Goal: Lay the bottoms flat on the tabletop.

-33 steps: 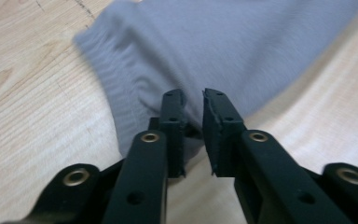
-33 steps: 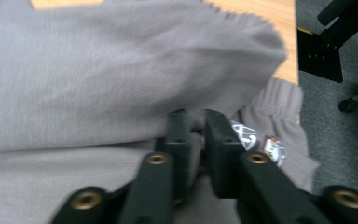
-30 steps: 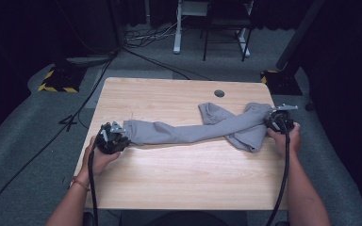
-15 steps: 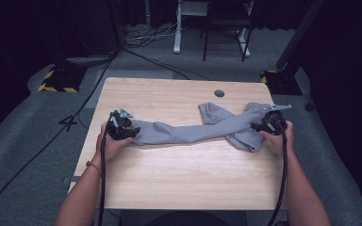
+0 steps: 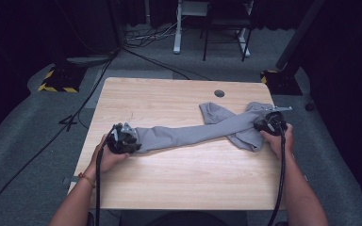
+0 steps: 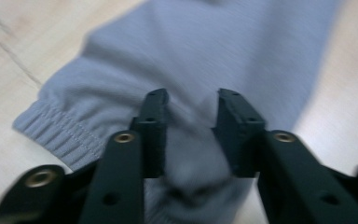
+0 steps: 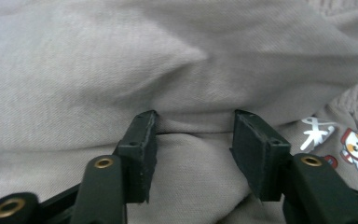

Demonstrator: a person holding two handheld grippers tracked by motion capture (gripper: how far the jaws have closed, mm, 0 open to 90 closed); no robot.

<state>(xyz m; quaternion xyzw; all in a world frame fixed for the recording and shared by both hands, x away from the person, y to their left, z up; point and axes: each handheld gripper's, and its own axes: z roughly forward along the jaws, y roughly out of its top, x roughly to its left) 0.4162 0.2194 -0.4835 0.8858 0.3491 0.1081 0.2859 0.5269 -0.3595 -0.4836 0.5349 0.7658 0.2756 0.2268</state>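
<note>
Grey sweatpants (image 5: 202, 134) laid across tabletop (image 5: 169, 183), left edge to right edge.
Soft, light, limp, likely sagging; best taken at ribbed cuff (image 6: 51, 133). Left gripper (image 5: 121, 140) and right gripper (image 5: 269, 123): part open, just closing, astride fabric, not clamped.

Grey sweatpants (image 5: 202, 132) lie folded lengthwise across the table; ribbed cuff at left.
</note>
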